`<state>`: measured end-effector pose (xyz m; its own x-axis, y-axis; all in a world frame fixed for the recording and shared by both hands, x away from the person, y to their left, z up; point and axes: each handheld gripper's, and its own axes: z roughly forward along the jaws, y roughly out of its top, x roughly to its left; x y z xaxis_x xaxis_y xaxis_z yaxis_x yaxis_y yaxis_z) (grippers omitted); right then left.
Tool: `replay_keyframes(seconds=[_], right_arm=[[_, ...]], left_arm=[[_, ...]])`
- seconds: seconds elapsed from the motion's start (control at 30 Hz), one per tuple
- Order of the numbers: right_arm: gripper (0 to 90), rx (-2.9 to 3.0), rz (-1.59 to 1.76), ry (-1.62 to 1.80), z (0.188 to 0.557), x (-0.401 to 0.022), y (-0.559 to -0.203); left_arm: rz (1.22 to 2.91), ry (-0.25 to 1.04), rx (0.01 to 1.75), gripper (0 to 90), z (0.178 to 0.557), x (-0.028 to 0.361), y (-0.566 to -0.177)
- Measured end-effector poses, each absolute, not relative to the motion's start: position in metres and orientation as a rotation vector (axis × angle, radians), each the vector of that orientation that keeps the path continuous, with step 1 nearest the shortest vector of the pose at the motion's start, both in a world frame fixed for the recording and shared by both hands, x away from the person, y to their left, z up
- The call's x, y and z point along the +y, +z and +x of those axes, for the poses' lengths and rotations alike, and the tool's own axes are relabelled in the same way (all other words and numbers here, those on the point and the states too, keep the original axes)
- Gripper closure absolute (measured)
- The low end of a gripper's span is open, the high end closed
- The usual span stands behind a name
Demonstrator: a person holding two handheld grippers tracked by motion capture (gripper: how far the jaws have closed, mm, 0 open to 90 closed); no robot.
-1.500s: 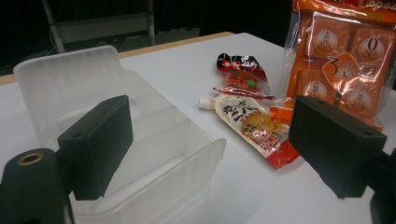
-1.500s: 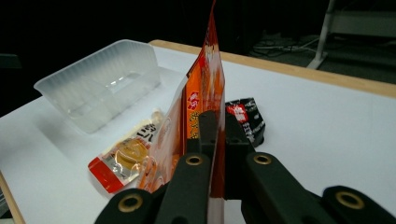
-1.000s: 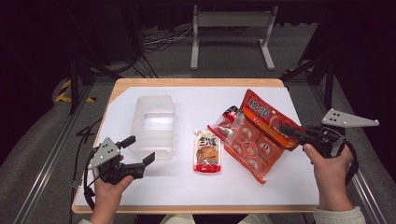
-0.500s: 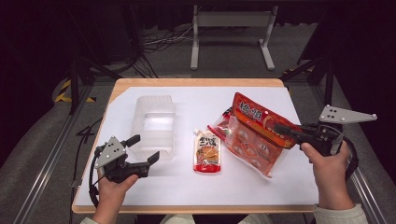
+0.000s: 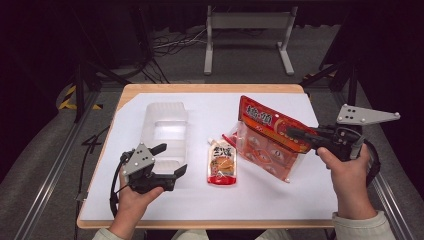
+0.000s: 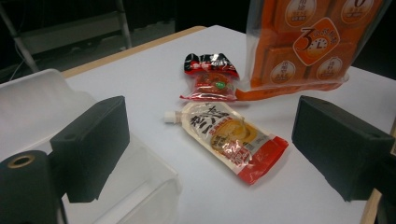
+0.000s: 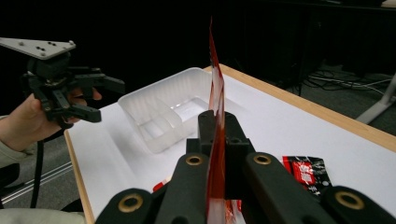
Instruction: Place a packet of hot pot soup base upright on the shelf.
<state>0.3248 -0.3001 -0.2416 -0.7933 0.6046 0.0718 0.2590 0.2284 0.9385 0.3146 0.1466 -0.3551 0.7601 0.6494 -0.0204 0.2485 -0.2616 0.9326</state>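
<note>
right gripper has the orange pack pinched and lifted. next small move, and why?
Probably carry the orange snack pack left toward the clear plastic bin. The right gripper is shut on the pack's top edge, the pack hangs partly raised, and the left gripper waits open beside the bin.

The high view looks forward and down from above the person's side of the table, far enough off to take in all four edges and the dark floor past the far edge; the left gripper view sits low and close over the near left part of the table, looking between its own jaws across the white top toward the right side. The right gripper view sits just as close at the right edge and faces the left edge, looking past its closed jaws; all three views share the clear plastic tray.
</note>
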Motion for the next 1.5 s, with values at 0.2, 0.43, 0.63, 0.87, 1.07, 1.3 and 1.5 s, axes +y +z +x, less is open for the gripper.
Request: replay_keyframes(seconds=[0.2, 0.43, 0.63, 0.87, 1.07, 1.3, 1.5], right_arm=[[90.0, 2.222, 0.757, 1.616, 0.328, -0.289, -0.235], [90.0, 2.243, 0.712, 1.646, 0.331, -0.277, -0.23], [90.0, 2.257, 0.68, 1.662, 0.333, -0.268, -0.228], [90.0, 2.272, 0.642, 1.679, 0.334, -0.261, -0.226], [90.0, 2.29, 0.603, 1.689, 0.334, -0.254, -0.227], [90.0, 2.303, 0.58, 1.702, 0.334, -0.246, -0.228], [90.0, 2.308, 0.563, 1.732, 0.335, -0.242, -0.23]], left_arm=[[1.847, 0.427, 0.66, 11.1, 0.32, 0.131, -0.353], [1.816, 0.367, 0.574, 11.1, 0.329, 0.118, -0.354], [1.793, 0.365, 0.548, 11.9, 0.339, 0.106, -0.355], [1.78, 0.323, 0.534, 16.6, 0.352, 0.098, -0.359], [1.881, 0.254, 0.491, 13.0, 0.362, 0.083, -0.362], [1.814, 0.198, 0.467, 15.8, 0.367, 0.076, -0.365], [1.774, 0.097, 0.468, 20.2, 0.372, 0.07, -0.37]])
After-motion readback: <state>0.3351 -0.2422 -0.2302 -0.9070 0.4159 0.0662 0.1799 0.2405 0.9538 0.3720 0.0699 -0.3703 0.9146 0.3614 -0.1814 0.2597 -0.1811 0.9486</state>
